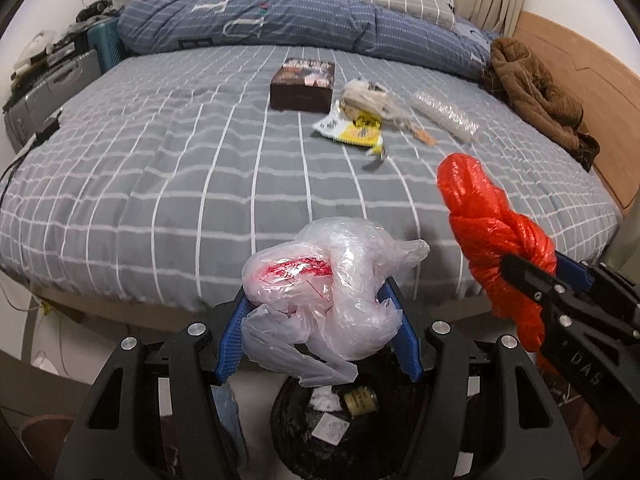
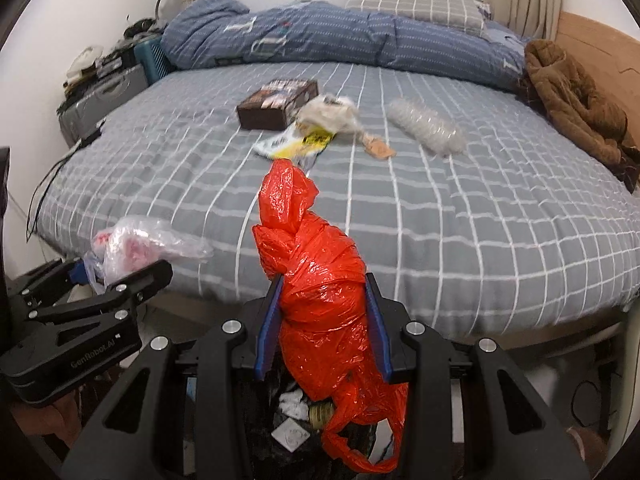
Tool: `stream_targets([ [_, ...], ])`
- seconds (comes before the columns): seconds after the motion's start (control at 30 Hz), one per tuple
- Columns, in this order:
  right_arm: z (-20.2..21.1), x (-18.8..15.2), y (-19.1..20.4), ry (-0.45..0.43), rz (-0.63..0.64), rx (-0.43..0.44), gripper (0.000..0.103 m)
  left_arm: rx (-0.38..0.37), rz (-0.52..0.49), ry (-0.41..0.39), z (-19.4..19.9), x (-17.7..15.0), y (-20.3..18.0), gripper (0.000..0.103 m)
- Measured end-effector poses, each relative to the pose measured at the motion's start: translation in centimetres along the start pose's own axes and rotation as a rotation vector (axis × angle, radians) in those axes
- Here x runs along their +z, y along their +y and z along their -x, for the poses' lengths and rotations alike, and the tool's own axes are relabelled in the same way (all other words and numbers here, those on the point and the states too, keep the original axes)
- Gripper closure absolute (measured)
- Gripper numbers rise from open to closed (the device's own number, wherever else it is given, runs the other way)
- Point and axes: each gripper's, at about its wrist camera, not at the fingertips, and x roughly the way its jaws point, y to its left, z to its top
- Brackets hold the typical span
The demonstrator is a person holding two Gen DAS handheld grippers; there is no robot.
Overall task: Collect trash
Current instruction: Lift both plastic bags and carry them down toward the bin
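Brown box [image 1: 302, 87], wrappers [image 1: 352, 130], bubble wrap [image 1: 446, 114] on bed [image 1: 160, 184]

right gripper [image 2: 324, 322] clamps red bag [image 2: 320, 280] | trash bin [image 2: 260, 412] below | brown box [image 2: 276, 104] far on bed [image 2: 480, 240]

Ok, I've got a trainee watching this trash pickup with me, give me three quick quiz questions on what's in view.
1. True or false: the left gripper holds the orange plastic bag.
2. Which item is still on the bed? A) brown box B) glass jar C) shoe
3. Fill in: below both grippers sits an open black ____ with trash already in it.

Key:
1. False. Its jaws are shut on the clear plastic bag; the right gripper holds the orange one.
2. A, the brown box, beside the yellow wrapper and crushed clear bottle.
3. Bin.
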Motion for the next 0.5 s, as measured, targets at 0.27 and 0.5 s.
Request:
stream_targets([
  [0.27,-0.5,-2.6,0.4,0.059,-0.007,0.006,0.066,0.008,0.027,0.052,0.0,-2.7,1.0,0.043],
  [0.5,-1.5,-5.0,1.1,0.119,0.009,0.008,0.066,0.008,0.038,0.119,-0.8,-5.2,1.4,0.043],
])
